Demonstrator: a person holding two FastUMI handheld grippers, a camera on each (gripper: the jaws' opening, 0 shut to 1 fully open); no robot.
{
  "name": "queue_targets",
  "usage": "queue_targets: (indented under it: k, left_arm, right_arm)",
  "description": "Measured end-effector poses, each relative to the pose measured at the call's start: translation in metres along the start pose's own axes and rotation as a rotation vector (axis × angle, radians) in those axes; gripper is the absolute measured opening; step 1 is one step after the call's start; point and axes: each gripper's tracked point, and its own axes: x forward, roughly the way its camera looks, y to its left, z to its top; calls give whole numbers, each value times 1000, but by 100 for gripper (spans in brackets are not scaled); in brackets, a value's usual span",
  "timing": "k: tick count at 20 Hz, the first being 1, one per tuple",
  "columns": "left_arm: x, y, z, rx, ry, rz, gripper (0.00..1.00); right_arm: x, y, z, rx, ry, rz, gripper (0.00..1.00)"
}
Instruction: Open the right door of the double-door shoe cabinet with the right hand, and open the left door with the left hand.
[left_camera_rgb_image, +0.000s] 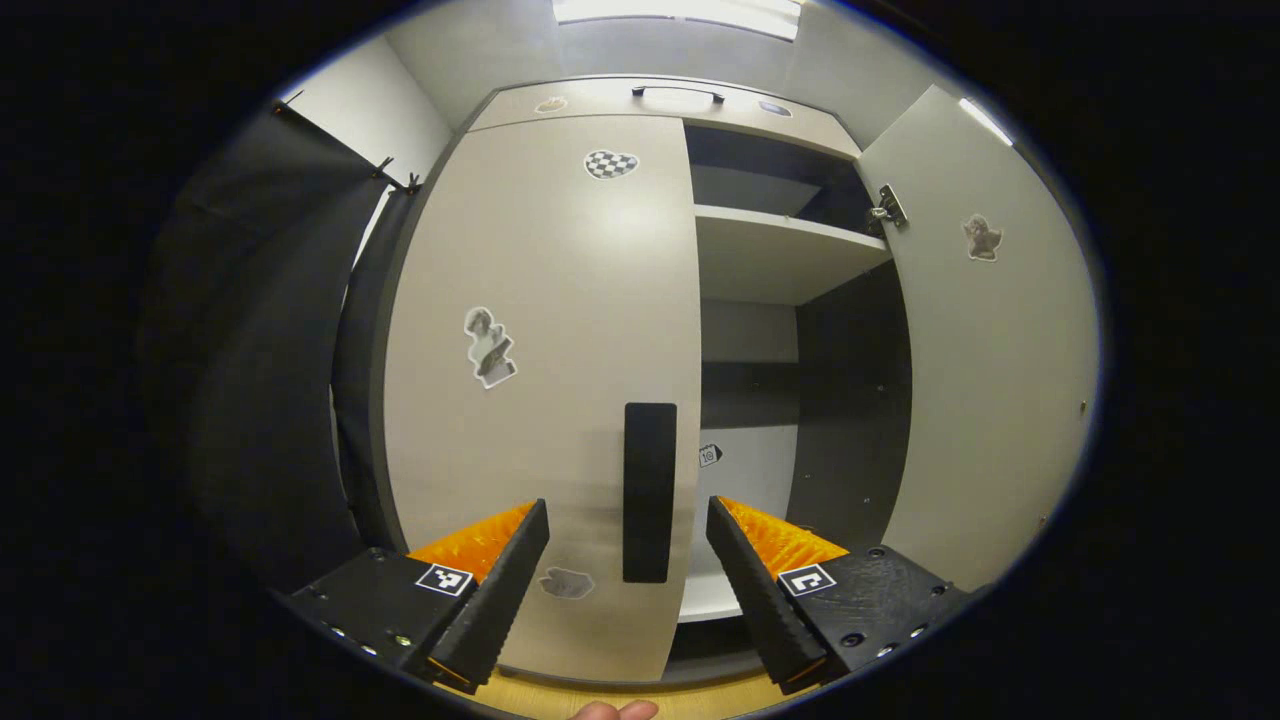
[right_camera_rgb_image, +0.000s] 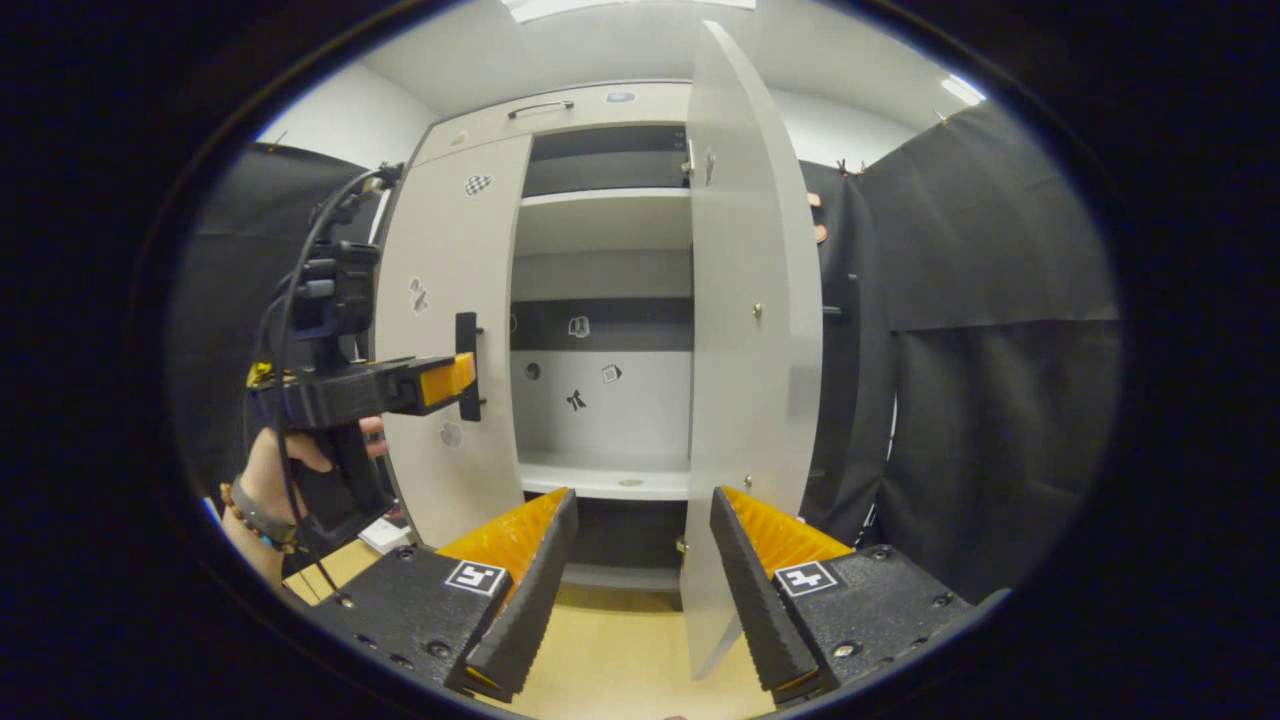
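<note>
Right door already swung wide, left door closed ahead of your released left tongs: take its rigid black handle; the stiff, light panel should swing easily.

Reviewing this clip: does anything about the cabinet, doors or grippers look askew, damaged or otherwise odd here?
Nothing stands out. The right door is swung open and hangs straight; the left door is shut, its black handle intact. The left gripper has open jaws either side of the handle. Shelves look level.
</note>
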Motion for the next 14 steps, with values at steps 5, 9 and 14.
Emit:
queue_targets:
  k: [5,9,14]
  left_arm:
    - [32,6,-8,-29,39,31,95]
    - [39,13,-18,-60,87,28,95]
    - [42,13,-16,-32,73,30,93]
  right_arm:
    - [-2,-4,-6,14,21,22,83]
    - [-2,-4,-6,0,16,37,83]
    - [4,-2,-2,-2,7,51,83]
